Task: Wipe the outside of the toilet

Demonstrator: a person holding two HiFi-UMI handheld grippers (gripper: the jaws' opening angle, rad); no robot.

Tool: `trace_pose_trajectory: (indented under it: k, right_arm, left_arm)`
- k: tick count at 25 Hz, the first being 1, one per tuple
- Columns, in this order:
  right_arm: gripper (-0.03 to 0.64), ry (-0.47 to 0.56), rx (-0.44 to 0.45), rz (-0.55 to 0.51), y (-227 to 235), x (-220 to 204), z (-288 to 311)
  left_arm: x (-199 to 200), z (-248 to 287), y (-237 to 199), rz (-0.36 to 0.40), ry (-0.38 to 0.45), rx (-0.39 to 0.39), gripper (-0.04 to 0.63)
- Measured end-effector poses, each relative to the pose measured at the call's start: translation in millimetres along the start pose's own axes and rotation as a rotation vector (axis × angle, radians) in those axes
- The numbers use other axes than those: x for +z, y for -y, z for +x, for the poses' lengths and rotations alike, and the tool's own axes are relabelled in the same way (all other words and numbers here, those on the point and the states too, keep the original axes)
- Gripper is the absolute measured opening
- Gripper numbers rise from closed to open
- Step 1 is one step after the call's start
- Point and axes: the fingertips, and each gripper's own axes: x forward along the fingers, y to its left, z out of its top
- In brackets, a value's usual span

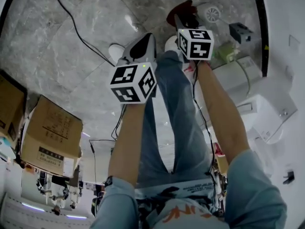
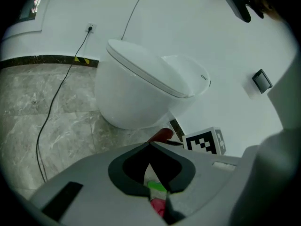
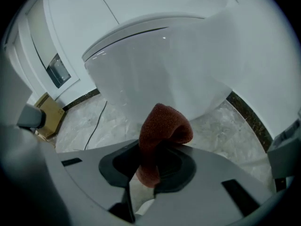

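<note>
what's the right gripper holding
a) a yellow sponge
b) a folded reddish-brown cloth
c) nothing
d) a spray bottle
B: the right gripper view shows a folded reddish-brown terry cloth clamped in the right gripper, sticking up in front of the white toilet bowl.

Glossy toilet (image 3: 178,65) — nubby, matt cloth (image 3: 162,126).

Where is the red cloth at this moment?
The red cloth is clamped between the fingers of the right gripper, close in front of the toilet and above the marble floor.
</note>
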Motion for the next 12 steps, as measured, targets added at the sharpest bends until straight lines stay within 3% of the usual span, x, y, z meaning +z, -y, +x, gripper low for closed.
trace_pose_trajectory:
  k: [4,9,12]
  right_arm:
    - [0.077,0.006,-0.020,-0.025,47.2,5.2,8.2]
    - [0.075,0.047,-0.076,0.071,103.8,15.9,24.9]
    - [0.075,0.076,-0.119,0.004,127.6,32.0,35.3]
  left_arm:
    - [-7.8,27.2,30.8,0.027,-0.023,-0.024,-0.006]
    - [-20.3,59.2,57.0,0.059,-0.059,-0.045,-0.006]
    - [-24.9,73.8,61.8,0.066,-0.070,-0.046,-0.006]
